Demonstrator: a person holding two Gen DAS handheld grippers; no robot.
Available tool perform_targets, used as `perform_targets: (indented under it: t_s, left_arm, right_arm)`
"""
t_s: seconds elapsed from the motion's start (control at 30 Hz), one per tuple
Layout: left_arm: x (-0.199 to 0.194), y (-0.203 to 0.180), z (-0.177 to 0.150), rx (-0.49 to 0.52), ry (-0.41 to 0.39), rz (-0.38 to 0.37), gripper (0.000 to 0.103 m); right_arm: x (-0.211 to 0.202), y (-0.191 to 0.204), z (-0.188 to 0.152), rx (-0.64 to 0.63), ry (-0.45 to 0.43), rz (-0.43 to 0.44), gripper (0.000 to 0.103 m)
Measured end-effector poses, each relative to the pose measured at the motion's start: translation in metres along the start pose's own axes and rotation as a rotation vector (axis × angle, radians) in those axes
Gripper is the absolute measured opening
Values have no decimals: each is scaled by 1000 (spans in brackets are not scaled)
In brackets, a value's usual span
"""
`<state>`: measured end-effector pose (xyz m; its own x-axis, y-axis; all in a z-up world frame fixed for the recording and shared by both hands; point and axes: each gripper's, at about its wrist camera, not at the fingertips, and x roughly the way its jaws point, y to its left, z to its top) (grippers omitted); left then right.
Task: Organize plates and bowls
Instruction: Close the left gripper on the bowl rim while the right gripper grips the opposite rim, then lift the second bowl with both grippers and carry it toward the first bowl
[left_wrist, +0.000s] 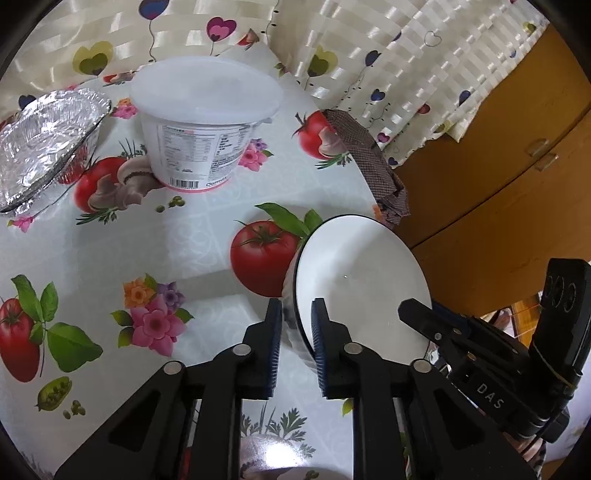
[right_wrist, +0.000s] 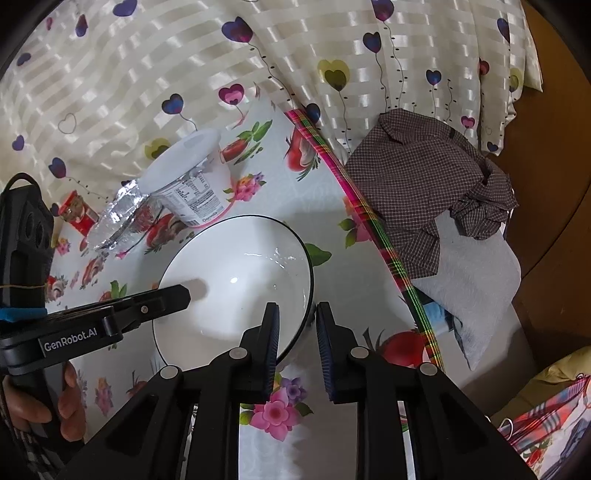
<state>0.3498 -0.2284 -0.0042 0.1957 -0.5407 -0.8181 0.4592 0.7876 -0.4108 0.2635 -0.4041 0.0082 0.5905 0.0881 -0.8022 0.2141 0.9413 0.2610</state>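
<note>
- My left gripper (left_wrist: 297, 325) reaches forward and low over the table (left_wrist: 110, 251), its two fingers pinching the near rim of the white bowl (left_wrist: 362, 277): one finger sits outside the wall, the other inside.
- From the left wrist view the bowl looks tipped, its black-edged rim lifted toward the camera, near the table's right edge.
- My right gripper (right_wrist: 297, 332) comes at the same bowl (right_wrist: 236, 280) from the other side. Its fingers straddle the rim, the left one inside the bowl and the right one outside, but I cannot tell whether they are pressing on the wall or only bracketing it.
- In the right wrist view the left gripper (right_wrist: 181, 295) enters from the left, held level, with the person's hand (right_wrist: 55, 402) wrapped round its handle low in the frame.
- Beyond the bowl stands a lidded white plastic tub (left_wrist: 201, 125), upright, and beside it a crumpled foil tray (left_wrist: 44, 144).
- A brown checked cloth (right_wrist: 432, 184) lies bunched just off the table's right edge, resting on a grey sheet (right_wrist: 476, 280).
</note>
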Motion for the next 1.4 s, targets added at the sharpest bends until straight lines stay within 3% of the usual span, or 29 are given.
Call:
perform_targets:
  t_s: [0.67, 0.97, 1.4]
  left_arm:
    - [-20, 0, -16, -31, -16, 4, 16]
    - [-49, -8, -31, -22, -51, 18, 16]
    - [-108, -19, -67, -28, -131, 11, 16]
  right_arm:
    - [-21, 9, -11, 27, -16, 31, 17]
    - [-39, 17, -24, 31, -25, 51, 17]
    - [-96, 44, -45, -3, -79, 96, 16]
